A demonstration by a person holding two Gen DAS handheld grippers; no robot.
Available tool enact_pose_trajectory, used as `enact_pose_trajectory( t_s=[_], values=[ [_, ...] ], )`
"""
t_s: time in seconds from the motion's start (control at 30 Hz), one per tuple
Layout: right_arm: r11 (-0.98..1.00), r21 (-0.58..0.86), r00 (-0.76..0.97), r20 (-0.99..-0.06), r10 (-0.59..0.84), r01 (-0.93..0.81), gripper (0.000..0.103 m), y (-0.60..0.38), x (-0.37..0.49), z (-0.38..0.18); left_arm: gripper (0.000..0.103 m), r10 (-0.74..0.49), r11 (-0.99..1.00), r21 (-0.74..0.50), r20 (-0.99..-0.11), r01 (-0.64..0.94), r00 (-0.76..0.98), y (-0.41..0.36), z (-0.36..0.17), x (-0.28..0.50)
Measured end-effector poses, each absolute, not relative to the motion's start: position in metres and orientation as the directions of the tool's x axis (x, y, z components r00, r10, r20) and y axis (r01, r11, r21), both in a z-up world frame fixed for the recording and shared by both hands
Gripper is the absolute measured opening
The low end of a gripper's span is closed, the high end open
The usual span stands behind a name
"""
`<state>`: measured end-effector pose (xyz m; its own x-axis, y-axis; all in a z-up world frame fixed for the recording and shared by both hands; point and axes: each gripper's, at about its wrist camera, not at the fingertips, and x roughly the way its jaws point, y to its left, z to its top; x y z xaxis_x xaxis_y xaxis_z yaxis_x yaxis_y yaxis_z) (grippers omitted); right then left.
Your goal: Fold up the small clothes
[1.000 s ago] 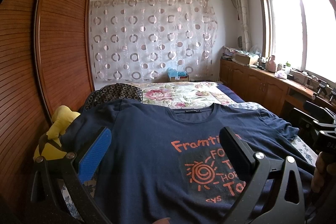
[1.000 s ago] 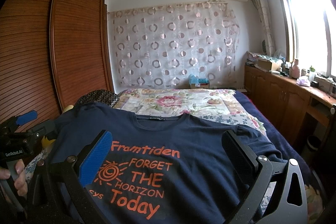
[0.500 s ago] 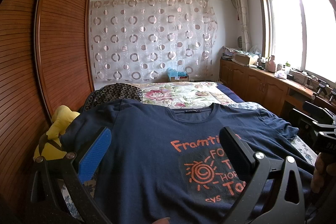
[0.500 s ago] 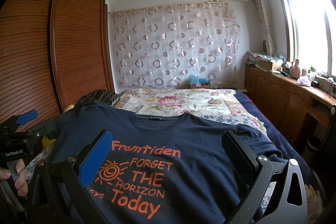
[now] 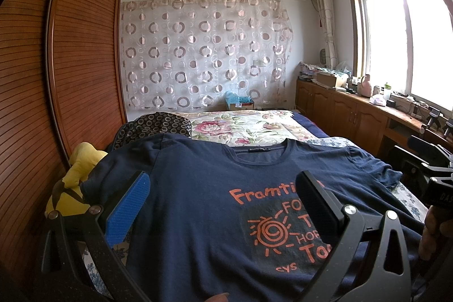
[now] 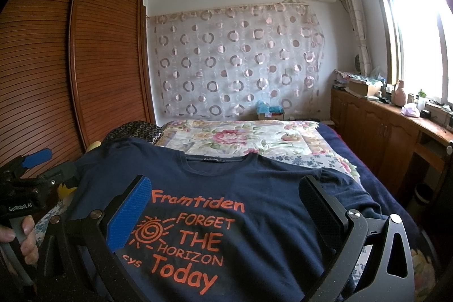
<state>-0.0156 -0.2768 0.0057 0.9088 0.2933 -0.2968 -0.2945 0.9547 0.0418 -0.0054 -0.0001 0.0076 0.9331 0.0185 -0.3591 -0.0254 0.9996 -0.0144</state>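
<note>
Navy T-shirt [image 5: 198,205] with orange lettering is lying spread flat, front up, across the bed [image 5: 254,126]. Left claw [image 5: 220,205] and right claw [image 6: 226,211] are both hovering above it, jaws gaping wide, gripping nothing.

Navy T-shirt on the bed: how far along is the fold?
Done: the navy T-shirt lies spread flat, print up, on the bed. In hand: nothing; left gripper and right gripper both hover open above it. Left: every fold, sleeves included.
</note>
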Motion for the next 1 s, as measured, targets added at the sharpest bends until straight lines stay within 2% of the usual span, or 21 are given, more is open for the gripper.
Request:
enact_pose_trajectory(
  t_s=[0.43,0.6,1.0],
  values=[
    [0.952,0.041,0.905,-0.299,0.302,-0.304,0.103,-0.277,-0.016,0.005,0.103,0.018,1.000,-0.013,-0.360,-0.024,0.933,0.000,0.007,-0.005],
    [0.946,0.032,0.896,-0.312,0.316,-0.323,0.103,-0.275,-0.010,0.003,0.103,0.007,1.000,-0.020,-0.385,-0.016,0.923,0.002,0.016,-0.009],
    [0.925,0.023,0.850,-0.387,0.357,-0.379,0.103,-0.269,0.011,-0.008,0.103,0.031,0.998,-0.032,-0.473,-0.052,0.880,0.057,-0.013,-0.001]
  ],
)
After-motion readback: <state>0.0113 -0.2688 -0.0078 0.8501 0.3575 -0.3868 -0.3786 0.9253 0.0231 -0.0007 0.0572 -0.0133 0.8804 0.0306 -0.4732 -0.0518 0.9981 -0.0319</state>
